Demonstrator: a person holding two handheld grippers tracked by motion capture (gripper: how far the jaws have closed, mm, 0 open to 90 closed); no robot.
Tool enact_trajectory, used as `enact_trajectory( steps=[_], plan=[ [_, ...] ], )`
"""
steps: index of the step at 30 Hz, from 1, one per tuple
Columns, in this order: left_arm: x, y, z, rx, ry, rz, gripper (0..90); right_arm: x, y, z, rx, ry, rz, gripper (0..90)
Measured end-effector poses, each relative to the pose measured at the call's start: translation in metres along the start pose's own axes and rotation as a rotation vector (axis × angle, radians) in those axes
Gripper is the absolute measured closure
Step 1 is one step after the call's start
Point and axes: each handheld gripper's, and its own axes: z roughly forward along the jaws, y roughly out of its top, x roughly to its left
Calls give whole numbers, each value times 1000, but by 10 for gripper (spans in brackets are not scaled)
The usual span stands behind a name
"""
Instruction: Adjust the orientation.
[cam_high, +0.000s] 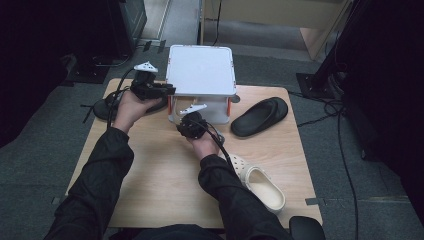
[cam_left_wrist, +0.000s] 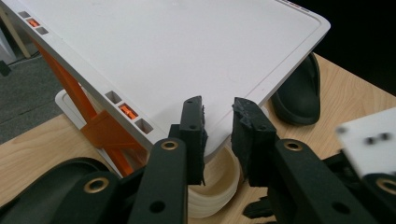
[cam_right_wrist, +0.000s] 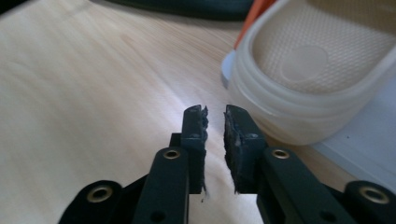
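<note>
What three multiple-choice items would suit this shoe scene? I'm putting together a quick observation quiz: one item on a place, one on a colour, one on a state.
1. Where does the cream clog outside the white rack lie?
A. On the near right part of the table
B. On top of the rack
C. On the floor

2. What colour are the rack's supports?
A. Blue
B. Orange
C. Green

3. How do the jaws of the right gripper stand?
A. Shut on a clog
B. Slightly apart, nothing between them
C. Shut on a black sandal

Answers:
1 A, as the high view shows it beside the person's right sleeve.
2 B, as the left gripper view shows orange struts under the top shelf.
3 B, as the right gripper view shows bare table through the gap.
</note>
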Motion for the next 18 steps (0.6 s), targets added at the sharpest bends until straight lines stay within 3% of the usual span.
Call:
enact_trajectory(
  steps=[3,9,18],
  plan=[
    [-1,0,0,1,-4,-5,685,4,-3,-19,-13,43,-2,735],
    [-3,0,0,0,-8,-18,632,14,-12,-64,-26,107,-67,672],
    [-5,0,0,-2,-9,-25,596,-2,-42,-122,-50,148,-107,617]
  ],
)
